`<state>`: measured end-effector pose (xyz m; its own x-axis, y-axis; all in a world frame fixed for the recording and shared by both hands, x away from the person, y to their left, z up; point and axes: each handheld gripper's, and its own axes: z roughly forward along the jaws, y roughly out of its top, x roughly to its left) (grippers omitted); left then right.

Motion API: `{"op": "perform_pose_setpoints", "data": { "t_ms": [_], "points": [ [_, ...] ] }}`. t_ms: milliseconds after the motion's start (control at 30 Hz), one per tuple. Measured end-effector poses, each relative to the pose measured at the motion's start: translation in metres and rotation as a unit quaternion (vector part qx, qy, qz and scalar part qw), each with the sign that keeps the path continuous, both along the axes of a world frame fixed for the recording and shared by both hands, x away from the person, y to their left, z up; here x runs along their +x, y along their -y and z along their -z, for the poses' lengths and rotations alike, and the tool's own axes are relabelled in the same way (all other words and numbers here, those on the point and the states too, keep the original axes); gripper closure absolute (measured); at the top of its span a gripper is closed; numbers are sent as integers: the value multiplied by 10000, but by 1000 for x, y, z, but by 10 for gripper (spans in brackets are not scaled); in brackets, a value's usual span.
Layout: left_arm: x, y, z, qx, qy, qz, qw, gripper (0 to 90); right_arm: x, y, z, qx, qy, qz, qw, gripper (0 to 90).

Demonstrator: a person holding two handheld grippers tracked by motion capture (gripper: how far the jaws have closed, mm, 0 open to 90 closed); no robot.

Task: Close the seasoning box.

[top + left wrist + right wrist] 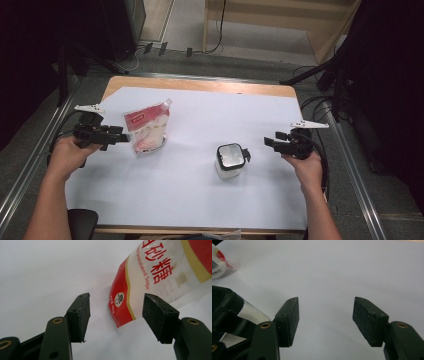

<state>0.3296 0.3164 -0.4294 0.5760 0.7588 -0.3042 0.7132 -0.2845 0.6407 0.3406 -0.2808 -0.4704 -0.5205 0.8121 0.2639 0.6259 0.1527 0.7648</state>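
The sugar pouch (145,131) stood upright on the white sheet (200,190) at the table's left side, just ahead of my left gripper (124,136), whose jaws stood apart and pressed nothing. The lidded jar (230,160) sat near my right gripper (269,142), also released and empty.

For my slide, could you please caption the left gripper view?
Open left gripper faces a red-and-white sugar pouch on white paper.

A lab: paper-covered table (200,200), metal floor rails (357,185), tripod legs (310,75), trailing cables (220,30).
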Motion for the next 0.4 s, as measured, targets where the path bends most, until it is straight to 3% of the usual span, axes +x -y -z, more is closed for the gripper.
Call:
{"op": "perform_pose_setpoints", "data": {
  "t_ms": [400],
  "points": [
    [4,-2,9,134,-175,106,9997,401,6,3,8,-117,-157,94,9998,392]
  ]
}}
